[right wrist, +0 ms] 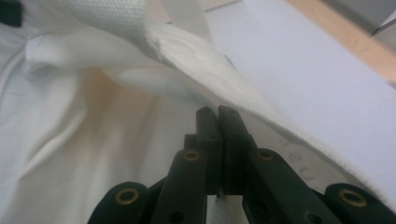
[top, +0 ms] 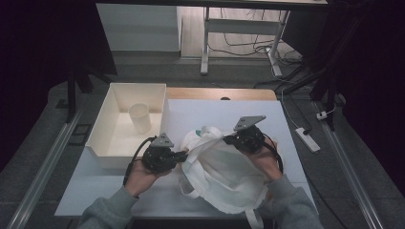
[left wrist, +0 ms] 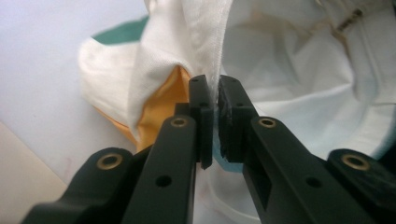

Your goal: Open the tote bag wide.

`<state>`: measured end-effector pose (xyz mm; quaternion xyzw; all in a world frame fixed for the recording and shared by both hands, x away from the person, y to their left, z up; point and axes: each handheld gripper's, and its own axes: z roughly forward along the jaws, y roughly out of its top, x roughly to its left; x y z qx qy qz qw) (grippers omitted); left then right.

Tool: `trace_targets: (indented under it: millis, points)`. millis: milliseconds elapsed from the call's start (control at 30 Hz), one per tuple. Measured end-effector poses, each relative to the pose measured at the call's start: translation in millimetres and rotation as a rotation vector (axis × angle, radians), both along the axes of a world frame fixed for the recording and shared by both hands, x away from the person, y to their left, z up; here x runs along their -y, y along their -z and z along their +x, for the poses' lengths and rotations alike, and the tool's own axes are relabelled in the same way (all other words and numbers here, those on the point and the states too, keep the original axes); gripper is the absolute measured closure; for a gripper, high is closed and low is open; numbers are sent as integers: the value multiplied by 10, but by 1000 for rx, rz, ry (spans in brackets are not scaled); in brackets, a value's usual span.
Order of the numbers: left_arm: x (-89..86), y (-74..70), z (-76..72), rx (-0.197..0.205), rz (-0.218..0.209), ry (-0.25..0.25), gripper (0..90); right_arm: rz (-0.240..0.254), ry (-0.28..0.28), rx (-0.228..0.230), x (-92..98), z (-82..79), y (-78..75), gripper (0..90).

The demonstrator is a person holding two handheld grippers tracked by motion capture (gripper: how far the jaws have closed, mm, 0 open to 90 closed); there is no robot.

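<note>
White cloth tote bag (top: 224, 174) lies on the pale surface (top: 191, 112), right of the cream tray (top: 107, 124). My left gripper (left wrist: 213, 119) fingers pinch its near rim; right gripper (right wrist: 218, 140) fingers pinch the far rim. Mouth stretches between them.

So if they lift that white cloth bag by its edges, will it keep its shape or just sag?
Probably sag. The white cloth bag lies crumpled and folded on the table, so it looks floppy. Its thin fabric bunches where the left gripper pinches it, suggesting it is light. The right gripper is shut on the rim; the woven cloth likely will not slip easily.
</note>
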<state>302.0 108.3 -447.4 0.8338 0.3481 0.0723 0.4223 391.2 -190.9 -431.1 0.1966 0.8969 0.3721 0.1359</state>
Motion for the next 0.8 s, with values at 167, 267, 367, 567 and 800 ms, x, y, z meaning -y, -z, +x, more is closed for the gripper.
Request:
trace_targets:
  millis: [167, 267, 367, 567, 800]
  points:
    - [143, 54, 128, 13, 42, -14, 844, 30, 17, -88, 64, 351, 249, 887]
    - [204, 49, 106, 41, 83, -21, 843, 43, 23, -102, 94, 470, 325, 887]
    - [298, 32, 26, 97, 147, -29, 842, 35, 27, -90, 84, 511, 366, 887]
    - [294, 117, 92, 49, 124, -33, 842, 24, 49, -128, 88, 590, 477, 887]
    - [244, 191, 124, 12, 94, -41, 843, 5, 47, -148, 64, 611, 537, 887]
